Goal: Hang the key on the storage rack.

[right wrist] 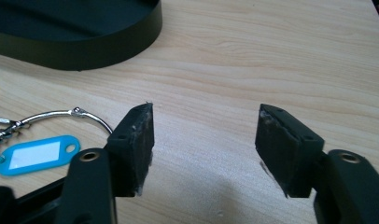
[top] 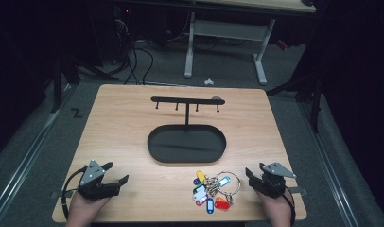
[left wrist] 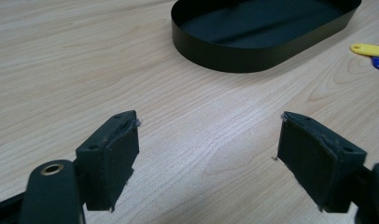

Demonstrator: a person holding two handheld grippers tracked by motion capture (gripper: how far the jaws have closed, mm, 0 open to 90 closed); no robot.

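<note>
Near the front edge of the table (top: 128,118), right of its middle, a bunch of coloured key tags (top: 211,190) on a metal ring (top: 228,180) is laid flat, just in front of the black oval tray (top: 154,144) of the hook stand (top: 187,100). The right gripper (top: 254,178) is held at the front right corner, just beside the ring, its jaws spread with bare wood between them. The left gripper (top: 115,173) is held at the front left corner, well apart from the tags, its jaws likewise spread and nothing pinched.
</note>
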